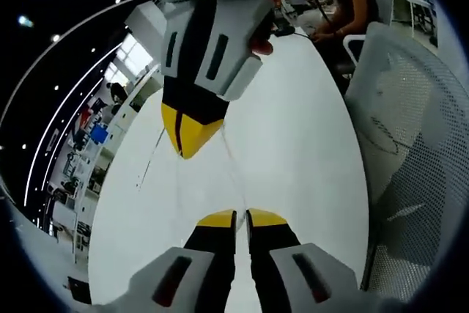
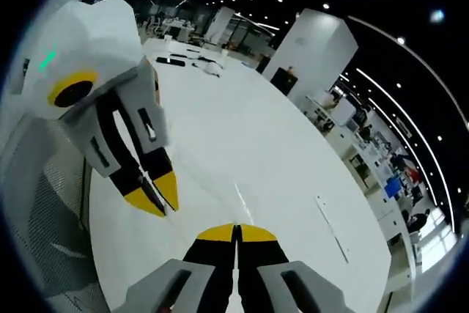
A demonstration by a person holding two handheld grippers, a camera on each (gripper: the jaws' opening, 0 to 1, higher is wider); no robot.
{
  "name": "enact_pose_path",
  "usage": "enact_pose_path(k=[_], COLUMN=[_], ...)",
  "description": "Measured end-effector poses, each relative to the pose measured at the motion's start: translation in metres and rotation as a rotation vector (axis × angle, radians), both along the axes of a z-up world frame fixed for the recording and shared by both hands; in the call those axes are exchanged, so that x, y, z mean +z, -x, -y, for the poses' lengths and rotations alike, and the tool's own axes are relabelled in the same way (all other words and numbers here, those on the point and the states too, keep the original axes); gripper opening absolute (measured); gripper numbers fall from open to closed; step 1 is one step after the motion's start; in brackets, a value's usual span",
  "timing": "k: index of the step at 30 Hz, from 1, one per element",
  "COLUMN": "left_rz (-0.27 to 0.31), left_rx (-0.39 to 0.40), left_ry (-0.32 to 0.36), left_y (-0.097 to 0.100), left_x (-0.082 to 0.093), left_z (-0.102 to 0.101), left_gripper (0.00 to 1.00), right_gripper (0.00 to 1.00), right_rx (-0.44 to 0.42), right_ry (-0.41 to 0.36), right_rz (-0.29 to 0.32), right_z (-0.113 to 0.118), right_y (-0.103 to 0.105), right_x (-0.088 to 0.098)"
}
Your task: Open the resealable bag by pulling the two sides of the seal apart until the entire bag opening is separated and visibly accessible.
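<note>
Both grippers pinched on clear bag (image 1: 201,181) edges: left gripper (image 1: 242,218), right gripper (image 2: 236,232) (film barely visible). Pull underway over table (image 1: 308,152); can't tell if seal's parted.

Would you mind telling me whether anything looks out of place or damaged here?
Nothing stands out. The clear resealable bag hangs taut between the left gripper and right gripper, both shut on its edges, above the white table. The bag is hard to make out, so its seal cannot be judged.
</note>
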State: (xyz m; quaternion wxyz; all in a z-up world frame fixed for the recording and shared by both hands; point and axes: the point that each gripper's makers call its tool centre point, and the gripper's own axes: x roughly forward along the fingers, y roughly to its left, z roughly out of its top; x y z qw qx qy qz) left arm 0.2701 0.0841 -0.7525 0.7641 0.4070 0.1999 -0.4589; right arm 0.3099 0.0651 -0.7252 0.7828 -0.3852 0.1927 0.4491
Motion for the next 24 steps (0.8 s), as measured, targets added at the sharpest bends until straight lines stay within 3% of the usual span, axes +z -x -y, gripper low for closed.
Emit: enact_pose_path(k=[12,24], left_rz=[-0.003,-0.051], left_rx=[0.048,0.124], left_ry=[0.039,0.058], left_y=[0.001,0.011], left_x=[0.003,-0.01], left_z=[-0.013,-0.037], left_gripper=[0.11,0.12], right_gripper=[0.0,0.0], right_rx=[-0.038,-0.081], right_ry=[0.062,0.096], right_rz=[-0.028,-0.019], right_z=[0.008,0.01], right_y=[-0.013,-0.031], right_x=[-0.034,-0.055])
